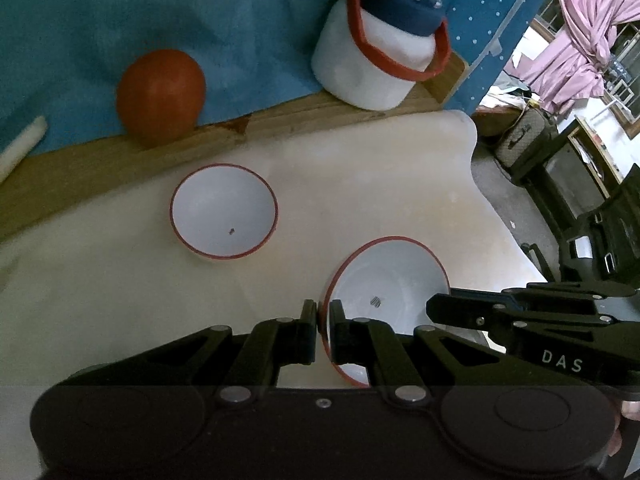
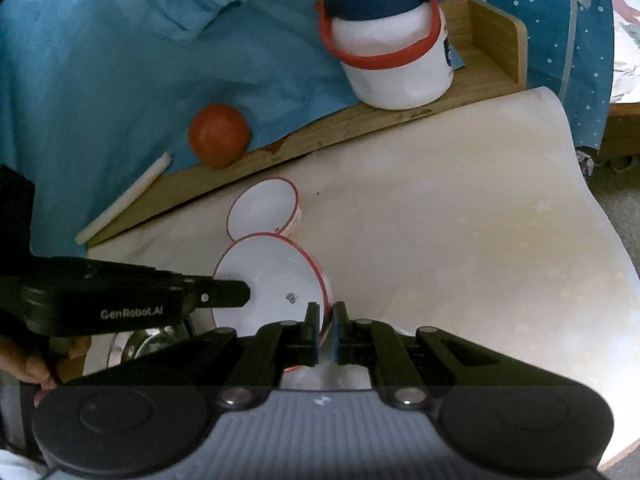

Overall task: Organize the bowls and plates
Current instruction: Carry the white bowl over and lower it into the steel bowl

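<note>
Two white bowls with red rims are on a cream mat. The near, larger bowl [image 1: 388,280] is held by both grippers. My left gripper [image 1: 324,320] is shut on its left rim. My right gripper [image 2: 326,322] is shut on its right rim [image 2: 320,280]; it enters the left wrist view from the right [image 1: 440,304]. The bowl also shows in the right wrist view [image 2: 272,272]. The smaller bowl [image 1: 224,210] sits upright farther back, apart from both grippers; it also shows in the right wrist view [image 2: 264,208].
A wooden shelf edge [image 1: 280,116] runs behind the mat. On it stand an orange-red ball [image 1: 160,94] and a white jar with blue lid and red handle [image 1: 380,48]. Blue cloth hangs behind. A white stick [image 2: 124,200] lies at the left. The mat's right edge [image 1: 476,152] drops to the floor.
</note>
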Demonstrator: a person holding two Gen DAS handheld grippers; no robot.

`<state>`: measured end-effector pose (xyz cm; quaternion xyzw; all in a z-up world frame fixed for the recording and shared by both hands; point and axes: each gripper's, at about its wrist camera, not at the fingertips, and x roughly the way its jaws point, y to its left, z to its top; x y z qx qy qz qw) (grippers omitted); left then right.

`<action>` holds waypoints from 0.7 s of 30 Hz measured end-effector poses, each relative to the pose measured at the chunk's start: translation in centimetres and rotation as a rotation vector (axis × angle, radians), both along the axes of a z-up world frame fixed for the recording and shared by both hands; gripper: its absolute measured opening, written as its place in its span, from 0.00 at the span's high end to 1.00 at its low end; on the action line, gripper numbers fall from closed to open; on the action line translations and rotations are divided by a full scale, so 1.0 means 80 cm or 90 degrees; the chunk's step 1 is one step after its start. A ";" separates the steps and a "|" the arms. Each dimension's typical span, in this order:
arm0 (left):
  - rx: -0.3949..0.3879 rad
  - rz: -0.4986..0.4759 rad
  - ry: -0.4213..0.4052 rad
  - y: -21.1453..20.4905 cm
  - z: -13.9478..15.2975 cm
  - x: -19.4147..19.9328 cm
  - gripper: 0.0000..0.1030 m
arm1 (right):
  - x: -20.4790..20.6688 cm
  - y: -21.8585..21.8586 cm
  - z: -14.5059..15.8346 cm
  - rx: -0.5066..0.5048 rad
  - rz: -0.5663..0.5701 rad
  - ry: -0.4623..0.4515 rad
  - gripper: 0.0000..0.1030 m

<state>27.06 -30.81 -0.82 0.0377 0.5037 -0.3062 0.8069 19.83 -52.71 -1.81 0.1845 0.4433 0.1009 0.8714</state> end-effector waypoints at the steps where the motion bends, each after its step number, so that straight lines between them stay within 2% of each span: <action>1: -0.001 0.003 -0.003 0.001 0.003 0.000 0.95 | 0.000 -0.001 0.000 0.001 -0.002 -0.003 0.94; 9: -0.016 -0.026 0.011 -0.010 0.013 -0.013 0.95 | -0.020 -0.010 0.008 0.007 -0.004 -0.015 0.94; 21: 0.024 -0.102 0.076 -0.043 -0.022 -0.039 0.95 | -0.055 -0.042 -0.016 0.015 -0.012 0.059 0.94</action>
